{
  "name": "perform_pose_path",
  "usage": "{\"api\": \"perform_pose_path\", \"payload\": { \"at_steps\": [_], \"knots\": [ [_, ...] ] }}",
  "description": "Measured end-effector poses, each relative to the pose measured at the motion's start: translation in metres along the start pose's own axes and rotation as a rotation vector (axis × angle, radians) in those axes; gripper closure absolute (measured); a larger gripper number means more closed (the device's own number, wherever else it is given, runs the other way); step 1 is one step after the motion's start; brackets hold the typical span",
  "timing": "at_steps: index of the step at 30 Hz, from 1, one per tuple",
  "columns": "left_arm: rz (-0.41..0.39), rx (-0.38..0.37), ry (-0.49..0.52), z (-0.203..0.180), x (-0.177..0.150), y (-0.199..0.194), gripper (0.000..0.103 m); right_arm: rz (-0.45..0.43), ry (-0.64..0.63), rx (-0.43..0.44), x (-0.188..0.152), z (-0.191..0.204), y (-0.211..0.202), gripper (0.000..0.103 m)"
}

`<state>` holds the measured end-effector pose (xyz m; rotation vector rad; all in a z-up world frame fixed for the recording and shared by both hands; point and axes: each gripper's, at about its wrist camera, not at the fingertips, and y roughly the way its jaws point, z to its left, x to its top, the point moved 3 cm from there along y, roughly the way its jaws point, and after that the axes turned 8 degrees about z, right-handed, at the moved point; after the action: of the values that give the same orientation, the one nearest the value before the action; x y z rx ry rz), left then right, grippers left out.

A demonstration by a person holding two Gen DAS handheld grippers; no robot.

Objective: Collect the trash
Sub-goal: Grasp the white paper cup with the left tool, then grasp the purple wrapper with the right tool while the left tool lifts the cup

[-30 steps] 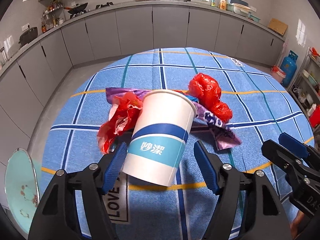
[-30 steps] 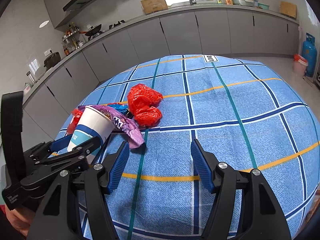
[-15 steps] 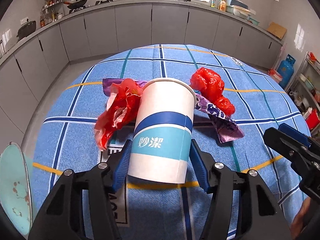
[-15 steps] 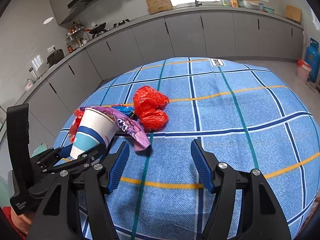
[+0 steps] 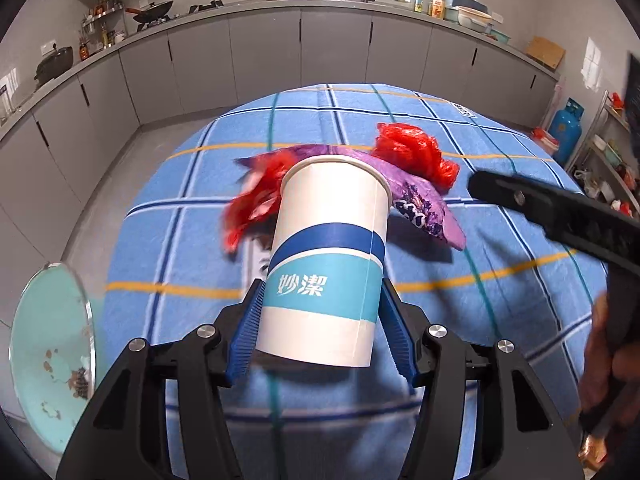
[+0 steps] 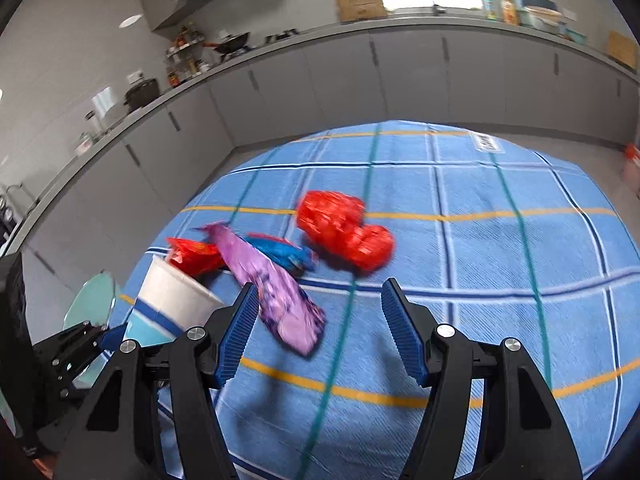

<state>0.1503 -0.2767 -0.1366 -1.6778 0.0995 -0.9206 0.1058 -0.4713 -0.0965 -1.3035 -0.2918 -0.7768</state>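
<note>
A white paper cup (image 5: 328, 256) with blue bands leans away from the camera, and my left gripper (image 5: 322, 300) is shut on its lower half, both blue pads pressed to its sides. Behind it on the blue checked tablecloth (image 5: 180, 240) lie a purple wrapper (image 5: 424, 204), a crumpled red bag (image 5: 412, 152) and a second red bag (image 5: 256, 200). My right gripper (image 6: 318, 300) stands open over the cloth with nothing between its fingers; the purple wrapper (image 6: 276, 292) lies just ahead of its left finger. The right wrist view also shows a blue wrapper (image 6: 284, 252) and the cup (image 6: 172, 300).
A teal bin lid (image 5: 48, 356) stands open at the table's near left edge. Grey kitchen cabinets (image 5: 280, 52) curve round behind the table. A blue gas cylinder (image 5: 566, 128) stands on the floor at far right. The cloth's right half (image 6: 500, 260) is bare.
My left jaws closed on the cup and it now sits nearer the camera, away from the pile. My right gripper swung toward the trash pile, staying open.
</note>
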Motion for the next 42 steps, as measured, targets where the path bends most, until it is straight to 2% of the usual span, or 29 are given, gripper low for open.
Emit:
{"api": "perform_pose_path", "payload": {
  "at_steps": [3,9,15,21,23,25,26,30,36,42],
  "knots": [
    [0.008,0.002,0.002,0.010,-0.011,-0.006,0.047,0.031,-0.026,0.046,0.004,0.009,0.007,0.039],
    [-0.001,0.002,-0.043,0.032,-0.030,-0.019,0.047,0.067,-0.072,0.064,0.003,0.024,0.020,0.039],
    [-0.024,0.043,-0.075,0.047,-0.038,-0.030,0.047,0.114,-0.169,0.097,0.004,0.055,0.047,0.039],
    [-0.053,0.059,-0.111,0.063,-0.031,-0.041,0.047,0.170,-0.219,0.059,0.003,0.076,0.069,0.065],
    [-0.062,0.053,-0.120,0.066,-0.032,-0.044,0.047,0.178,-0.215,0.045,0.001,0.077,0.068,0.081],
    [-0.069,0.049,-0.126,0.068,-0.032,-0.046,0.047,0.181,-0.211,0.048,-0.001,0.078,0.065,0.087],
    [-0.073,0.048,-0.128,0.069,-0.032,-0.048,0.047,0.177,-0.210,0.040,-0.003,0.079,0.062,0.093],
    [-0.096,0.048,-0.135,0.069,-0.032,-0.055,0.047,0.151,-0.195,0.019,-0.008,0.082,0.046,0.096],
    [-0.127,0.054,-0.141,0.072,-0.033,-0.071,0.047,0.053,-0.180,-0.009,-0.015,0.091,0.009,0.098],
    [-0.155,0.050,-0.144,0.071,-0.037,-0.086,0.047,0.007,-0.156,0.016,-0.017,0.103,-0.016,0.098]
  ]
}}
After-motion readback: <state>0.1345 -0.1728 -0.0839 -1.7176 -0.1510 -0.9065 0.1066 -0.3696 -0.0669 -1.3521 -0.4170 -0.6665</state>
